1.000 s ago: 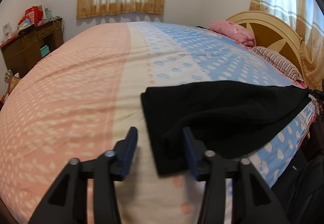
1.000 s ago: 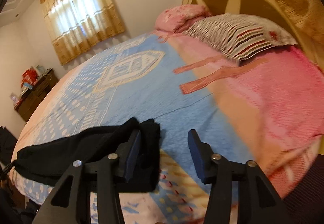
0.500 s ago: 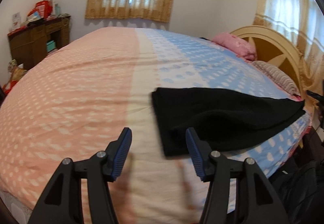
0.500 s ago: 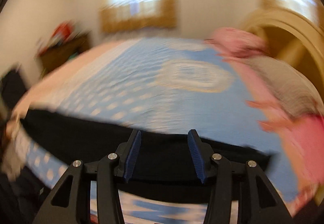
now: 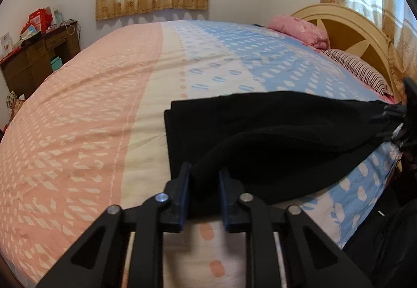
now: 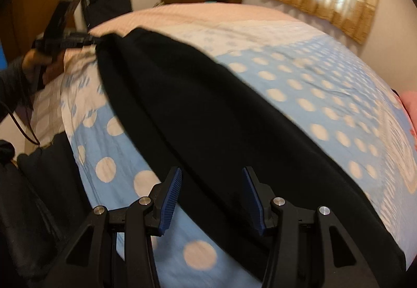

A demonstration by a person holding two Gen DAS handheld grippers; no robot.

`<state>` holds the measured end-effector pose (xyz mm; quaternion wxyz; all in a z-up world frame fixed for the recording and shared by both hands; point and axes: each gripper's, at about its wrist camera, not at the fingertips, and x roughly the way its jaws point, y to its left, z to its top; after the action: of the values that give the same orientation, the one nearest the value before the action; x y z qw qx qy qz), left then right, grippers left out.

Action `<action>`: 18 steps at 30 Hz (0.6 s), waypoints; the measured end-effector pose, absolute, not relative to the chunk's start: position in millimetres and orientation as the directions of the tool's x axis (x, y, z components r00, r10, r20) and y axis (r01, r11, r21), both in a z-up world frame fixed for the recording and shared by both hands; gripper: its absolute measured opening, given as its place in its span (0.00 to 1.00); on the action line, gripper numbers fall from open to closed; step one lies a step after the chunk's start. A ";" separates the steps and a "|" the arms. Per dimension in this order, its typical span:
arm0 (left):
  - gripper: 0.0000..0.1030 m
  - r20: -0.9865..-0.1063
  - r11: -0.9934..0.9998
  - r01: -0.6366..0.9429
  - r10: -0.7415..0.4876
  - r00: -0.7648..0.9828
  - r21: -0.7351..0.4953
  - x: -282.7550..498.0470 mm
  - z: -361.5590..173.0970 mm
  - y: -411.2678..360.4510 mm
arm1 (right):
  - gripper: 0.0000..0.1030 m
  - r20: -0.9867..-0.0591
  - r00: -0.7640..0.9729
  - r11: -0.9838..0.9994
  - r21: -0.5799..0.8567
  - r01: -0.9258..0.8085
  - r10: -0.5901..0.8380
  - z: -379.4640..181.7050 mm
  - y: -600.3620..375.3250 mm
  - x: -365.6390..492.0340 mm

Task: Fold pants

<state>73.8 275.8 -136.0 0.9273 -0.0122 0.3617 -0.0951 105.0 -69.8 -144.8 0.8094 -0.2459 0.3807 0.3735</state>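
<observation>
Left gripper, earlier open beside pants: jaws now closing on pants corner. Right gripper: open above pants on bed, relocated from headboard side. No legible writing.

Loads of open bedspread on the pink side, nothing lying there all the way to the curtained wall, so a hand could sweep across freely. The black pants stretch along the near edge of the blue part, and past them the pink pillow, striped pillow and headboard close off that end. A cluttered wooden desk stands at the far corner, and a dark bag stands off the bed's corner.
</observation>
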 end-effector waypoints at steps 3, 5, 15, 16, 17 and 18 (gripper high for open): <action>0.13 -0.662 0.981 0.172 -0.188 0.726 -0.091 71.3 -134.9 275.6 | 0.48 -0.816 0.432 0.574 -0.156 -0.804 0.383 -158.4 -55.6 108.4; 0.13 -0.663 0.982 0.166 -0.181 0.726 -0.085 72.4 -136.3 274.5 | 0.45 -0.822 0.432 0.566 -0.168 -0.807 0.371 -163.4 -50.7 111.7; 0.07 -0.611 0.982 0.165 -0.188 0.769 -0.094 72.7 -113.8 280.6 | 0.03 -0.794 0.432 0.567 -0.136 -0.812 0.428 -126.1 -46.3 105.7; 0.07 -0.602 0.981 0.165 -0.192 0.775 -0.100 70.3 -110.4 284.2 | 0.03 -0.793 0.429 0.558 -0.138 -0.818 0.432 -123.4 -46.4 100.7; 0.07 -0.598 0.981 0.166 -0.193 0.778 -0.101 68.2 -109.3 286.1 | 0.03 -0.795 0.424 0.552 -0.138 -0.822 0.434 -123.5 -47.6 97.8; 0.07 -0.596 0.980 0.171 -0.199 0.778 -0.105 65.3 -109.9 287.8 | 0.03 -0.801 0.415 0.543 -0.137 -0.828 0.431 -126.4 -47.4 94.0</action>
<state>65.3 287.8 -109.9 0.9426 -0.0223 0.3184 -0.0982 94.0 -47.4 -126.4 0.7971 -0.2689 0.3692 0.3949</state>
